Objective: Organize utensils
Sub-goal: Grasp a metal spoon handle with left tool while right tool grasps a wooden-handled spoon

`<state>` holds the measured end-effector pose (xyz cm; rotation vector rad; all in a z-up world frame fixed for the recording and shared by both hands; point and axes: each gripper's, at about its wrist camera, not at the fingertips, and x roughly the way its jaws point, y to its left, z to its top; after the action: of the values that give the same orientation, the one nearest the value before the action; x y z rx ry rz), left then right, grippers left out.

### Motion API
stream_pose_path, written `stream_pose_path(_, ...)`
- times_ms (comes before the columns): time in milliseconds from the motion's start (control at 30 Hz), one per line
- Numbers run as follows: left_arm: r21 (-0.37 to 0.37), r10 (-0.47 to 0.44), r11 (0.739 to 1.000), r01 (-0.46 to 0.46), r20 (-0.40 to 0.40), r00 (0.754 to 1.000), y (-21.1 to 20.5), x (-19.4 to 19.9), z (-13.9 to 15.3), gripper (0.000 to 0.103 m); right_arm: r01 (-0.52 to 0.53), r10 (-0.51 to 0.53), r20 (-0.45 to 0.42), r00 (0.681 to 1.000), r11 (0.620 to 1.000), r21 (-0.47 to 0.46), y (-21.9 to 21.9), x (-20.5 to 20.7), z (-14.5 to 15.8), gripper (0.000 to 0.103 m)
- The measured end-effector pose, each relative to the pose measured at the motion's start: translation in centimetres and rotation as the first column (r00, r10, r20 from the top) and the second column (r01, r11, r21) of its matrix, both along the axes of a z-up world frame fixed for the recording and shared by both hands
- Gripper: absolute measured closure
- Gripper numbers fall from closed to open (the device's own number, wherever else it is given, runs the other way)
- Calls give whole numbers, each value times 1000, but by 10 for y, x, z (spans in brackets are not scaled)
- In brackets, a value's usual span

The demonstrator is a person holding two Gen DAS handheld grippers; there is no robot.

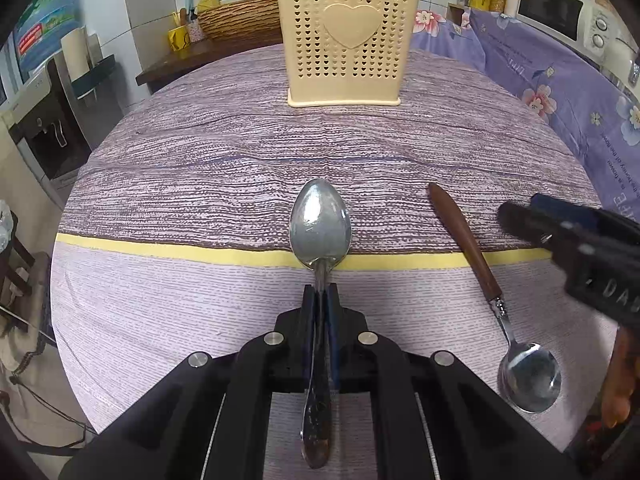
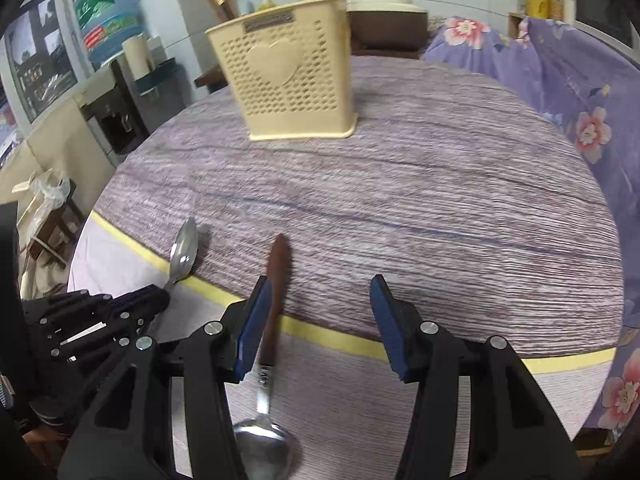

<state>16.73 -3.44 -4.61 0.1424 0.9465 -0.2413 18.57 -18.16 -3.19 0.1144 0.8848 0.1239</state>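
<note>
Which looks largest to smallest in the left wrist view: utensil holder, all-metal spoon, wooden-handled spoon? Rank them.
1. utensil holder, largest though farthest away.
2 and 3. Unsure: all-metal spoon, clamped in the left gripper, and wooden-handled spoon span similar lengths, and nearness enlarges the held one.

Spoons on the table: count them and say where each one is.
2. The all-metal spoon is clamped by its handle in the left gripper. The brown wooden-handled spoon lies flat on the purple tablecloth beneath the open right gripper. The cream perforated holder may hide more.
</note>
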Motion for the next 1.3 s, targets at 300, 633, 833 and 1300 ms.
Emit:
stream_pose_path(300,-33,11,999,-11,-3,1000,7,-1,3,94,-50,45,-79,996,997,-61,31,17,-18,60)
stream_pose_path(633,-37,53,998,-53,16,998,16,8,8,70,-64,57,-68,996,992,-113,41,27,-19,86)
stream_pose_path(833,-28,40,999,-40,19,999,10,17,7,55,-48,47,-20,999,997,-66,29,22,-6,86)
stream_pose_path(1300,-3,23,1000,-23,3,1000,-7,41,-2,40,18,-13,129,992,999,-35,-2,-4,45,87)
